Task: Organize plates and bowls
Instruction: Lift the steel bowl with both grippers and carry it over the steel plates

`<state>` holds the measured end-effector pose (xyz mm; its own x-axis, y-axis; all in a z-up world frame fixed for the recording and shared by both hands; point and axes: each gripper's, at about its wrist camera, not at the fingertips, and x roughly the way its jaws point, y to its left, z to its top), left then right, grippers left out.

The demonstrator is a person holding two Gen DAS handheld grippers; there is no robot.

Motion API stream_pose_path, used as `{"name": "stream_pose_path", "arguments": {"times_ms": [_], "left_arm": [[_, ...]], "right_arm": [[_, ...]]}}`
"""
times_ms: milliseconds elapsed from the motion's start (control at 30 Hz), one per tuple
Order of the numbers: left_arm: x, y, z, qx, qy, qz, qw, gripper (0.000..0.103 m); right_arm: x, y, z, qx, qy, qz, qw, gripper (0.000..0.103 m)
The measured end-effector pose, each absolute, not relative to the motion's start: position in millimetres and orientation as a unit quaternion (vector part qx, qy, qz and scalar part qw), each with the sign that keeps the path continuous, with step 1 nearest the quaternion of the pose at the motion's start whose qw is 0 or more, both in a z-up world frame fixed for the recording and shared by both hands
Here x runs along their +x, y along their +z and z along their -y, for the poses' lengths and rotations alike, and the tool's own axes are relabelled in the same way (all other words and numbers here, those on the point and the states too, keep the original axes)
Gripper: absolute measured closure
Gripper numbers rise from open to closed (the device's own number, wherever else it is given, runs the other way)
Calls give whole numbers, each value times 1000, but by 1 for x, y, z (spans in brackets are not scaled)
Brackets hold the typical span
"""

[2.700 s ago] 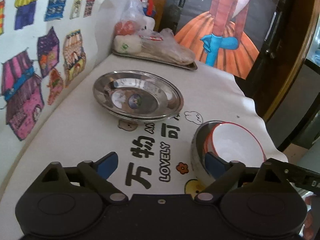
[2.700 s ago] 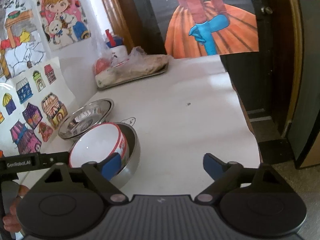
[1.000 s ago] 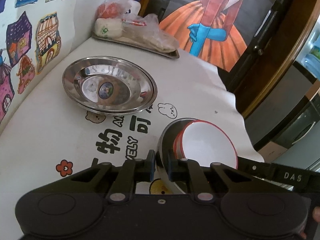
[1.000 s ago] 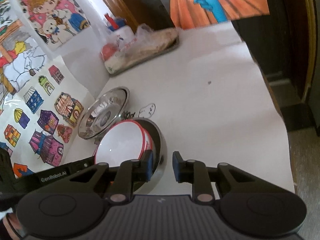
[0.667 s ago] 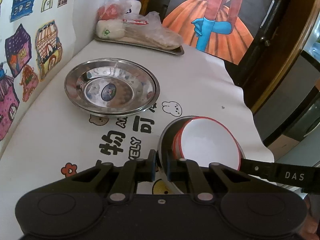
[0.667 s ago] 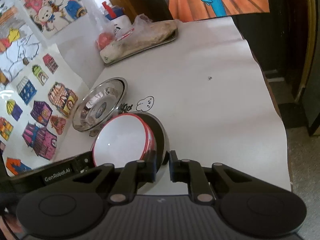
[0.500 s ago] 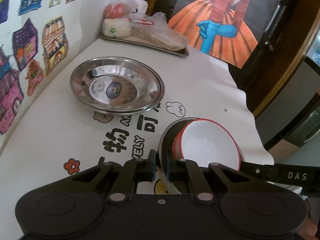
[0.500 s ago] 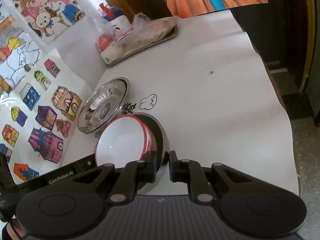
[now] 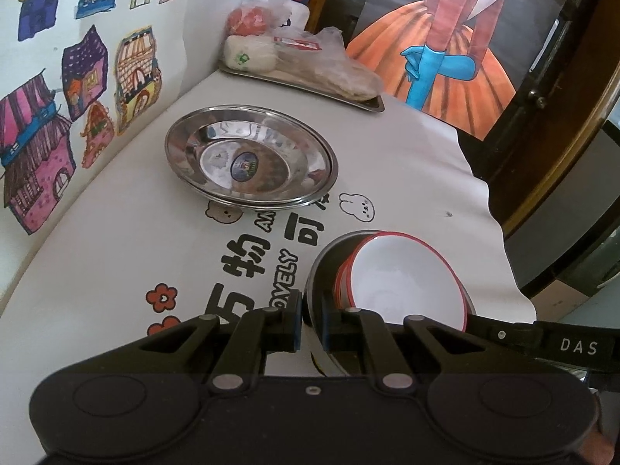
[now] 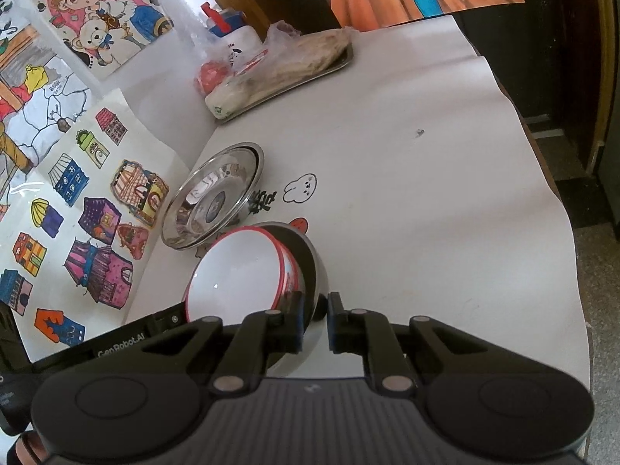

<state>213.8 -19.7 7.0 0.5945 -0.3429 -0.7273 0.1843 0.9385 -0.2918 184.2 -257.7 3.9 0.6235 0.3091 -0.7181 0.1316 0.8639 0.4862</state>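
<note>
A steel bowl (image 9: 329, 255) sits near the table's front edge, with white red-rimmed bowls (image 9: 403, 271) nested inside it. My left gripper (image 9: 310, 310) is shut on the steel bowl's left rim. My right gripper (image 10: 314, 317) is shut on the opposite rim of the steel bowl (image 10: 310, 267), where the white bowls (image 10: 236, 275) lean toward the left. I cannot tell whether the bowl rests on the table or hangs just above it. Stacked steel plates (image 9: 248, 162) lie farther back, near the wall, also seen as steel plates (image 10: 213, 197).
A metal tray (image 9: 364, 102) with bagged food and a red-capped bottle (image 10: 236, 38) stands at the back. A wall of coloured drawings (image 9: 50, 124) runs along the left. The printed tablecloth (image 10: 426, 193) ends at a drop on the right, beside a dark door.
Both grippers, wide open earlier on either side of the steel bowl, have shut on its rim. Over the last second the bowl has stayed between them and both views have shifted only slightly.
</note>
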Motion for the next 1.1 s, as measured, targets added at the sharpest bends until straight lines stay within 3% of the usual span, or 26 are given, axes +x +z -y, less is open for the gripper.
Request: {"name": "stream_pose_path", "arguments": {"times_ms": [1100], "left_arm": [[223, 26, -8, -125, -123, -391, 904, 95]], "right_arm": [[208, 23, 243, 258, 91, -404, 873, 89]]}}
